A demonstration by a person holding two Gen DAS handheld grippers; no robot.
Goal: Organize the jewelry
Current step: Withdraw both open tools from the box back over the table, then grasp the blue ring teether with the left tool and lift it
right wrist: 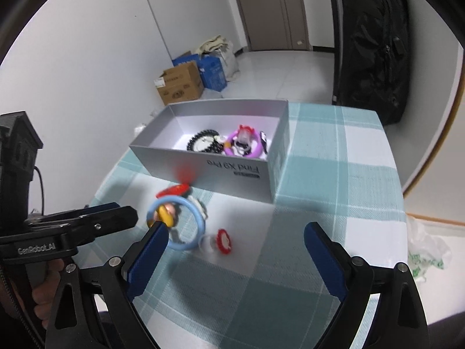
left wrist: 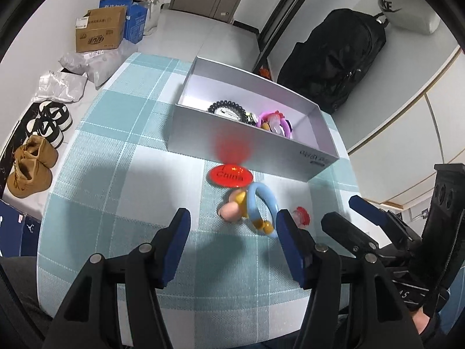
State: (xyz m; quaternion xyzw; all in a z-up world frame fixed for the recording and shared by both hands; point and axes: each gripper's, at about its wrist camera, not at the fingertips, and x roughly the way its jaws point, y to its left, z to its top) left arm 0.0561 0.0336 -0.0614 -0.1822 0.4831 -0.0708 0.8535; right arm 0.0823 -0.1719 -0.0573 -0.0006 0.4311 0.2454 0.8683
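Note:
A light blue bracelet (left wrist: 263, 200) with yellow and pink charms lies on the checked cloth. My left gripper (left wrist: 232, 213) is open around it, with the ring close to the right-hand finger and the pads apart from it. A round red badge (left wrist: 231, 176) rests just beyond, against the grey box (left wrist: 247, 142). A small red-and-clear trinket (right wrist: 222, 241) lies between the wide-open fingers of my right gripper (right wrist: 235, 226). The blue bracelet (right wrist: 177, 224) sits by that gripper's left finger. Inside the box (right wrist: 203, 168) are a black bead bracelet (right wrist: 203, 142) and a purple bracelet (right wrist: 247, 142).
The teal checked table (right wrist: 334, 180) ends near the box's far side. On the floor to the left are shoes (left wrist: 43, 122), parcels and cardboard boxes (left wrist: 98, 32). A black backpack (left wrist: 334, 61) leans on the wall. A plastic bag (right wrist: 427, 256) lies off the table's right edge.

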